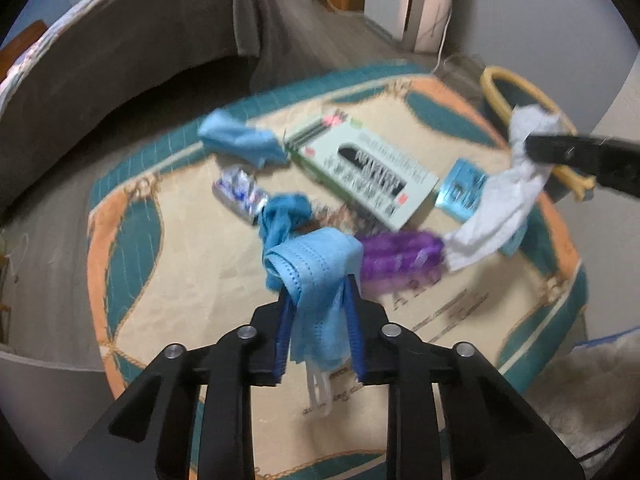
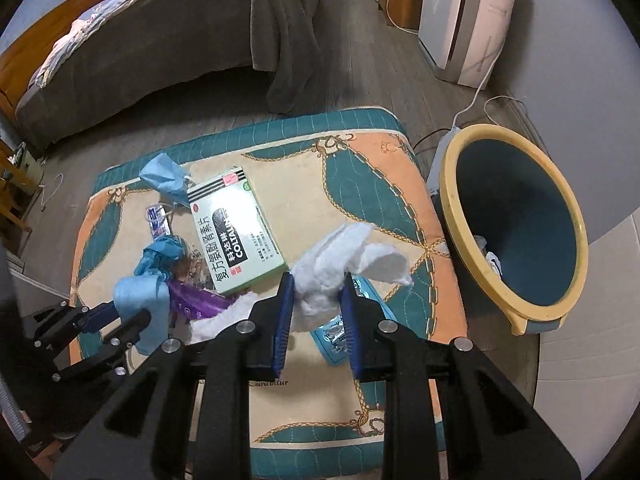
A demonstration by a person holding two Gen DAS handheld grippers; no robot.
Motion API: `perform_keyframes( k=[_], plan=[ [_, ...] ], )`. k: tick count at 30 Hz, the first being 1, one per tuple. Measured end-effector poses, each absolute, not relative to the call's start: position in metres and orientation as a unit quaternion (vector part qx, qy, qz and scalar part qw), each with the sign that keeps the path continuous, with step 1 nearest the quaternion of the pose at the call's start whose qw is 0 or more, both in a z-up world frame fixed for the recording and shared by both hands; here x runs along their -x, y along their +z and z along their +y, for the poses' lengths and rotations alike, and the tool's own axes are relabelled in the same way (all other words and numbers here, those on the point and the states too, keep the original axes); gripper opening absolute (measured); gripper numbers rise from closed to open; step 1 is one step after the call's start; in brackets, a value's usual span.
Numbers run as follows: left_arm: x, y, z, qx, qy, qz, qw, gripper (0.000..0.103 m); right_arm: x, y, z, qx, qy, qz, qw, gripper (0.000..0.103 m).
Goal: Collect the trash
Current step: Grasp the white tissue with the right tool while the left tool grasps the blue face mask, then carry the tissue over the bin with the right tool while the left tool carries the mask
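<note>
1. Left wrist view: the left gripper (image 1: 318,300) has its jaws clamped on a light blue face mask (image 1: 316,272), lifted just above the patterned mat (image 1: 192,280). Still lying on the mat are a medicine box (image 1: 368,172), a purple wrapper (image 1: 400,258), a foil blister pack (image 1: 240,194) and a blue crumpled mask (image 1: 240,140).
2. Right wrist view: the right gripper (image 2: 316,300) has its jaws closed on a white tissue (image 2: 344,264), near the yellow-rimmed bin (image 2: 516,220). The bin holds only a few scraps, so collection looks barely begun.
</note>
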State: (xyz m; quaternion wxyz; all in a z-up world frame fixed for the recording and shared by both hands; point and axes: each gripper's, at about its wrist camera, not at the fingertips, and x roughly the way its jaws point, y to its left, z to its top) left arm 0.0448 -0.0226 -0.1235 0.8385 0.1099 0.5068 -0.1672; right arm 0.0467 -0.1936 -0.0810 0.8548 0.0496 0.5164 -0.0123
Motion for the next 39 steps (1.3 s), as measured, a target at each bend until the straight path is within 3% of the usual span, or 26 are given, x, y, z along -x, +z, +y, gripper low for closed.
perform_keyframes(
  k=[12,23,39],
  plan=[
    [-0.033,-0.036,-0.043,-0.114,-0.208,0.379,0.894,0.024,-0.049,-0.010,-0.231,-0.075,-0.022,0.459,0.885,0.023],
    [-0.034,-0.008,-0.075,-0.087,-0.248,0.343,0.902,0.024,-0.038,0.057,-0.273,-0.053,-0.039,0.391,0.918,0.023],
    [-0.037,-0.030,-0.115,-0.118,-0.262,0.361,0.887,0.024,-0.060,0.007,-0.344,-0.098,-0.064,0.441,0.890,0.023]
  ],
)
